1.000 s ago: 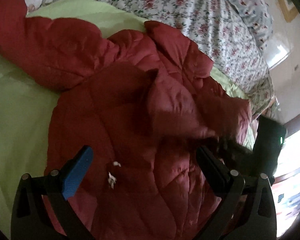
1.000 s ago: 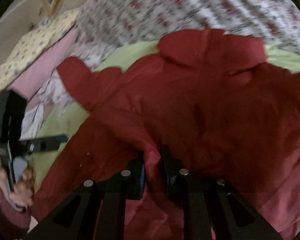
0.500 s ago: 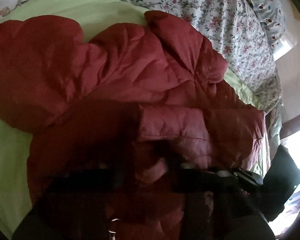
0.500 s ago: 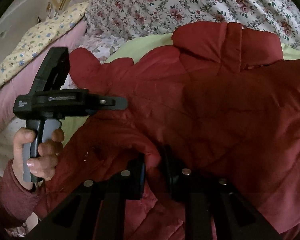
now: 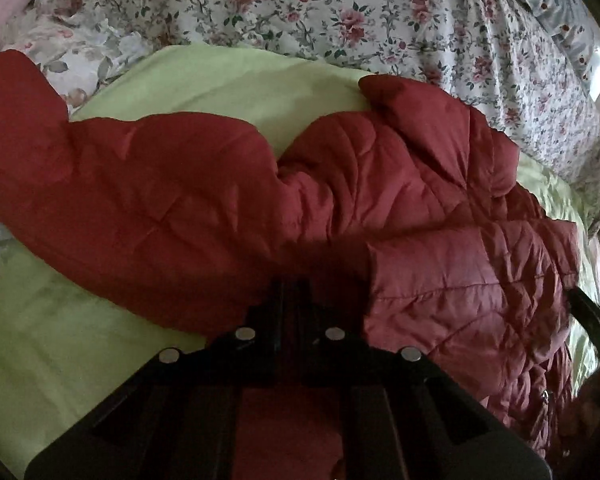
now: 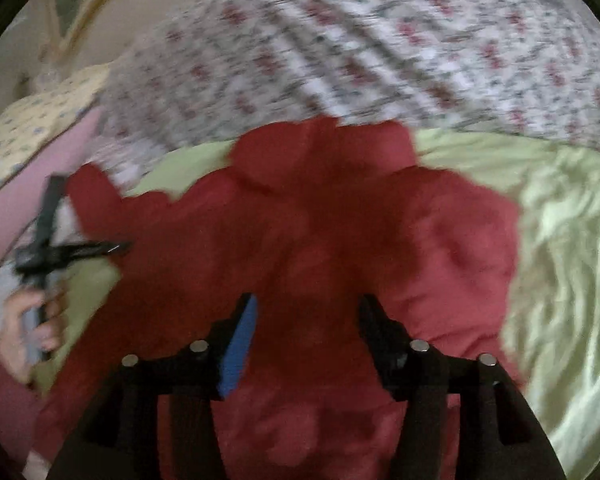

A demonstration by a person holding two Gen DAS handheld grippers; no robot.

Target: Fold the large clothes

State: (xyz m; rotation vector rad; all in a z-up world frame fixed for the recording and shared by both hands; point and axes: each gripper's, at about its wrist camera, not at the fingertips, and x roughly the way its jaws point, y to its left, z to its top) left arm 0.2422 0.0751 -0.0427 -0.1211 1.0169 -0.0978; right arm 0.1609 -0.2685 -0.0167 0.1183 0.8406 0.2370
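in right view alone, left hand (image 6: 28,320), jacket (image 6: 340,240)

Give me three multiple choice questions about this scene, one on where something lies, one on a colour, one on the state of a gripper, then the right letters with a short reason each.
1. What does the red jacket lie on?
A. a wooden floor
B. a light green sheet
C. a chair

2. What colour is the pad on one finger of the right gripper?
A. blue
B. yellow
C. white

3. How do the right gripper's fingers stand?
A. shut on the collar
B. shut on the sheet
C. spread apart, holding nothing

Answers:
1 B: the light green sheet shows around the jacket in both wrist views, with the floral bedspread beyond it.
2 A: the blue pad faces inward on the finger at the left of the picture.
3 C: red fabric shows in a wide gap between the fingers, none of it pinched. The left gripper, by contrast, has its fingers together.
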